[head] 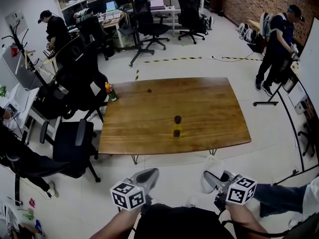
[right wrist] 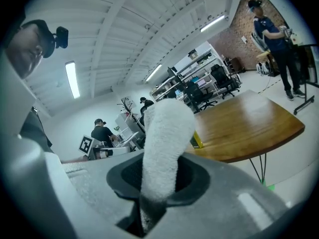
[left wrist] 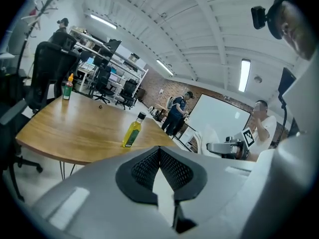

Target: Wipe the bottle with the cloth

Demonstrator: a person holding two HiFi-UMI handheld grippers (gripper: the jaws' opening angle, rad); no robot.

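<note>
Head view shows the bottle (head: 177, 127) standing upright near the front edge of the wooden surface (head: 214, 103), with nothing touching it. It is small, with yellow liquid, a dark cap and a label on its side. I judge that no wiping has begun, since both tools hang short of the surface, well apart from the bottle. The cloth (right wrist: 164, 138), a white fluffy roll, is clamped in the right hand-held gripper (right wrist: 160, 183) and sticks out past its jaws. The left hand-held gripper (left wrist: 159, 156) is closed on nothing. Reaching in and the wiping itself are both left to do.
</note>
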